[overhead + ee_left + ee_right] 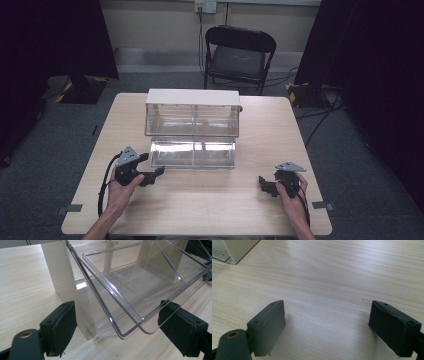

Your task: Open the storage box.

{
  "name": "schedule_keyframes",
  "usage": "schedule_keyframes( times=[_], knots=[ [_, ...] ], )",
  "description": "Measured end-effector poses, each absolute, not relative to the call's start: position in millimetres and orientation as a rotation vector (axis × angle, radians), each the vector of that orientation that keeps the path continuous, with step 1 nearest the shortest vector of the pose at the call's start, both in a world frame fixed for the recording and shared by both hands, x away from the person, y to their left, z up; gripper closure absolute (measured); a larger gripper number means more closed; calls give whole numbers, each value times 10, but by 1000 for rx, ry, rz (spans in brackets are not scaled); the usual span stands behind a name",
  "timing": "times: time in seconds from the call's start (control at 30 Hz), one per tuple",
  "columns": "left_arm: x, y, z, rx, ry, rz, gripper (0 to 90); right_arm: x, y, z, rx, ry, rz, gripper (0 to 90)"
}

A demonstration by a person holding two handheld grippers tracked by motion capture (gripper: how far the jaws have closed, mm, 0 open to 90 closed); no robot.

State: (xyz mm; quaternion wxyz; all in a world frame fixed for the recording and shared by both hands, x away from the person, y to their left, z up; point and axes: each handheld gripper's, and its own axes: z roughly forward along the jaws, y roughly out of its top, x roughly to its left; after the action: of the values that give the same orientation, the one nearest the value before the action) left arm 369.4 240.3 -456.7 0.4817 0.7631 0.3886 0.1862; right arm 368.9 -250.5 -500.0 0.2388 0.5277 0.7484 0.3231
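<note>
A clear plastic drawer (193,154) is pulled out and tilted down from the front of a white-framed clear storage cabinet (193,114) at the middle of the wooden table (210,200). The left gripper (159,172) sits just beside the drawer's left corner, jaws spread, gripping nothing. The right gripper (261,182) rests well apart, jaws spread over bare wood. A black folding chair (239,55) stands behind the table.

Drawer (193,154) before cabinet (192,113), on table (210,205)
</note>
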Motion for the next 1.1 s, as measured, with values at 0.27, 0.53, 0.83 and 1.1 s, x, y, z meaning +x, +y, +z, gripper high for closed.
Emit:
schedule_keyframes(
  times=[0.27, 0.53, 0.83, 1.1],
  knots=[
    [3699, 2374, -4552, 1870, 941, 445, 154, 3689, -2505, -5000, 1445, 2050, 885, 130],
    [3701, 2378, -4506, 1855, 948, 430, 154, 3689, -2505, -5000, 1445, 2050, 885, 130],
    [3703, 2393, -4469, 1842, 955, 436, 154, 3689, -2505, -5000, 1445, 2050, 885, 130],
    [3694, 2390, -4460, 1838, 958, 440, 157, 3689, -2505, -5000, 1445, 2050, 885, 130]
  ],
)
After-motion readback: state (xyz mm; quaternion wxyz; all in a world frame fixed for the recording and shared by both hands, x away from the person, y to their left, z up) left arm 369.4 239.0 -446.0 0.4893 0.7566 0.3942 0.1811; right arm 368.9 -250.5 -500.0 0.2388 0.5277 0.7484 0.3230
